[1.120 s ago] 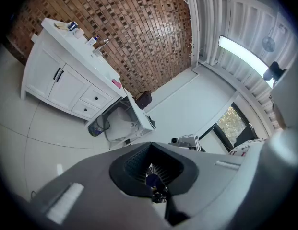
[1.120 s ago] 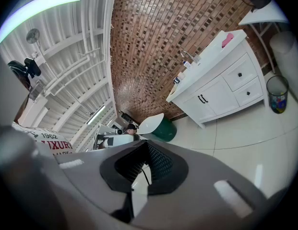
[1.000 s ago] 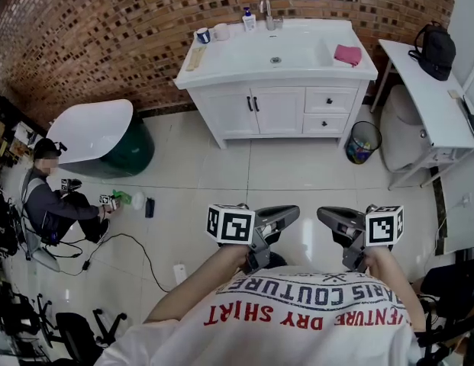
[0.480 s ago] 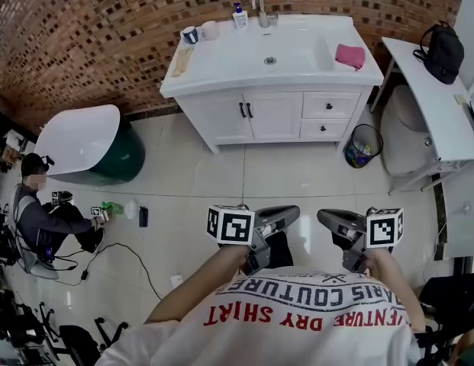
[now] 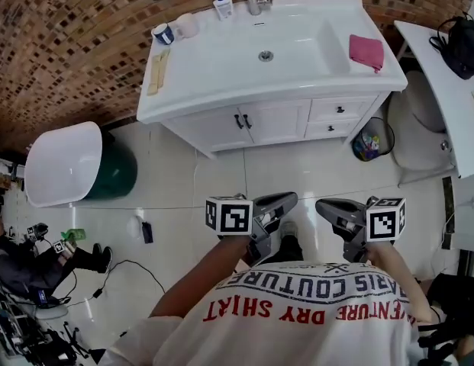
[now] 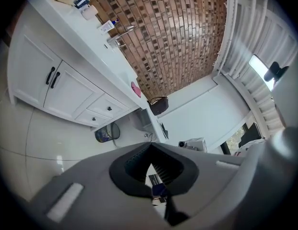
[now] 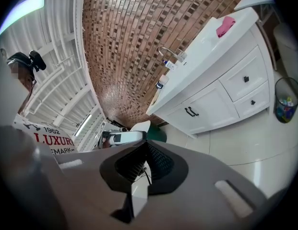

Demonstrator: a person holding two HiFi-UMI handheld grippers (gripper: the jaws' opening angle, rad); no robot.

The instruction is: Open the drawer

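The white vanity (image 5: 221,90) stands ahead against the brick wall. Its two small drawers sit at the right of its front: the upper drawer (image 5: 342,110) and the lower drawer (image 5: 333,128), each with a dark knob and both closed. The same two show in the left gripper view, upper drawer (image 6: 109,109) and lower drawer (image 6: 93,119), and in the right gripper view, upper drawer (image 7: 245,79) and lower drawer (image 7: 253,102). My left gripper (image 5: 291,197) and right gripper (image 5: 320,204) are held side by side over the floor, well short of the vanity, both shut and empty.
A bin (image 5: 366,145) stands on the floor right of the vanity, beside a white side table (image 5: 443,90) with a black backpack (image 5: 464,44). A pink cloth (image 5: 365,51) lies on the counter. A white and green tub (image 5: 65,162) is at left, a seated person (image 5: 23,269) at lower left.
The vanity has come nearer and larger in the head view as I walk towards it. Both grippers keep the same pose in front of me, still shut.
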